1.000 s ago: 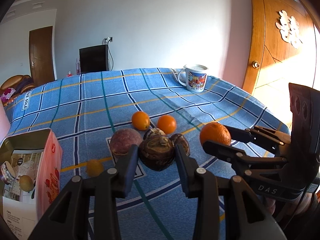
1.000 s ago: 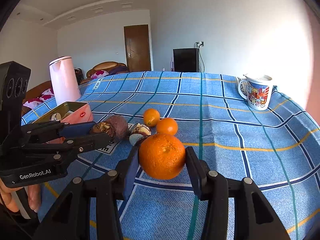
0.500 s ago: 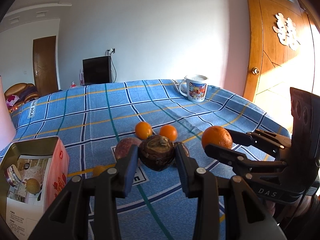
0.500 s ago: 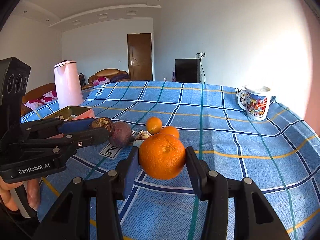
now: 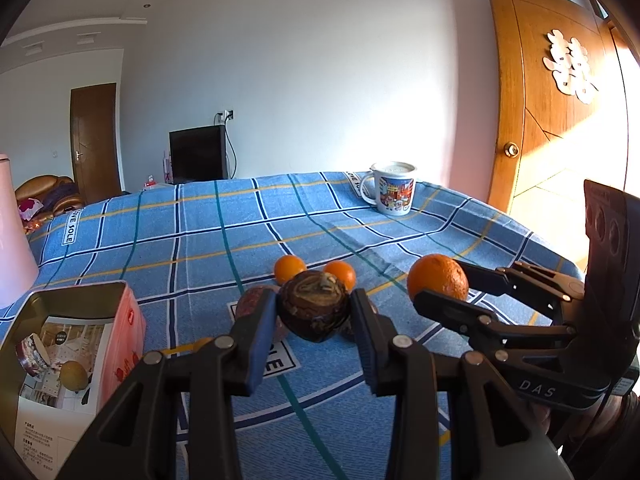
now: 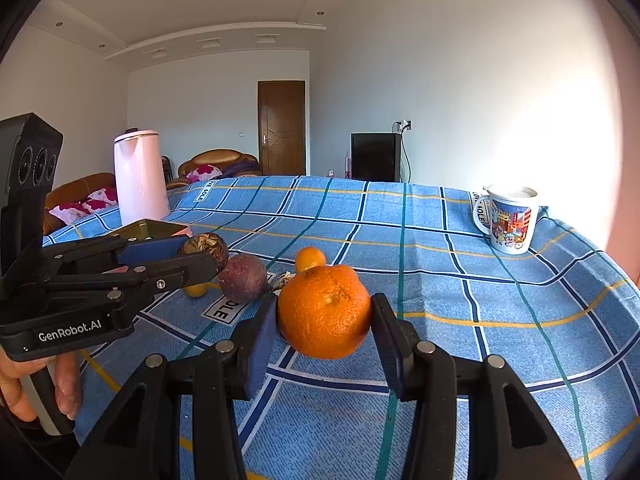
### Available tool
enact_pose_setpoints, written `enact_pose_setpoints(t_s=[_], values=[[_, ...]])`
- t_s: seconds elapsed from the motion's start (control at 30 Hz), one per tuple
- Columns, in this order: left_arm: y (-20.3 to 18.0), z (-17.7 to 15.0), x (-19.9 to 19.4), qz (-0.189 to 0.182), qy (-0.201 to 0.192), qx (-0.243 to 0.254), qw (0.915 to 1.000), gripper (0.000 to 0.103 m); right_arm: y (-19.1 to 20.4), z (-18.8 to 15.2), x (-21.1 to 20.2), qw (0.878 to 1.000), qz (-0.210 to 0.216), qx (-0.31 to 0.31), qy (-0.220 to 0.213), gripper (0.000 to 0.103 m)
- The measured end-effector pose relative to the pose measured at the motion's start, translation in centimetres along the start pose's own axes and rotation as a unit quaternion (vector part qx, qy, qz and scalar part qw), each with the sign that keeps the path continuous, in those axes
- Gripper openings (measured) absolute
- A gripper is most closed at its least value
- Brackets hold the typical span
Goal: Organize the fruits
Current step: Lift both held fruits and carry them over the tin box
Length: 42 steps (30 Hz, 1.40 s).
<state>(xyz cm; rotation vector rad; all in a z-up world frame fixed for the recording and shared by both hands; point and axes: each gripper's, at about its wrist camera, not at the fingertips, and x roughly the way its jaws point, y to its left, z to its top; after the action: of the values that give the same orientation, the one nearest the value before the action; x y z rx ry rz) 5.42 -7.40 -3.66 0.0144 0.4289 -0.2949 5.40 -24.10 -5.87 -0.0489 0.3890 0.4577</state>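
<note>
My left gripper [image 5: 314, 314] is shut on a dark brown, rough round fruit [image 5: 312, 300], held above the blue checked tablecloth [image 5: 208, 240]. My right gripper [image 6: 324, 320] is shut on a large orange [image 6: 320, 304], also off the cloth. Each gripper shows in the other's view: the right gripper [image 5: 439, 285] at the right with its orange [image 5: 436, 278], the left gripper [image 6: 202, 257] at the left with its brown fruit [image 6: 202, 242]. On the cloth lie two small oranges [image 5: 289, 269] [image 5: 341, 273], a purple fruit [image 6: 243, 283] and a small yellow fruit [image 6: 195, 290].
An open tin box [image 5: 76, 300] stands at the near left with a small yellow fruit [image 5: 73, 375] inside. A pink kettle [image 6: 140, 176] stands behind it. A printed mug [image 6: 510, 220] sits at the far right edge. A hand [image 6: 60, 384] grips the left gripper's handle.
Both grippers have tipped upward a little while keeping their fruits. The fruits on the cloth now sit lower behind the held ones.
</note>
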Motion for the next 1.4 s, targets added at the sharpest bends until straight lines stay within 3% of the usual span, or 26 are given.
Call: enact_pose_setpoints(t_s=[0.73,1.0,1.4], values=[[-0.6,-0.2,-1.5,0.019,-0.044,0.016,0.9987,0.040,0.4,-0.4,-1.4,0.999,-0.001,-0.015,-0.046,0.048],[0.3,-0.4,-2.1,0.019,-0.045,0.009,0.9988,0.040,0.9,0.0,-1.0,0.999,-0.017,-0.024,-0.036,0.048],[2.7,-0.3,-3.8,0.031,-0.054,-0.013,0.9980,0.040,2.8,2.0,-0.5,0.999,0.012,-0.028,-0.021,0.048]])
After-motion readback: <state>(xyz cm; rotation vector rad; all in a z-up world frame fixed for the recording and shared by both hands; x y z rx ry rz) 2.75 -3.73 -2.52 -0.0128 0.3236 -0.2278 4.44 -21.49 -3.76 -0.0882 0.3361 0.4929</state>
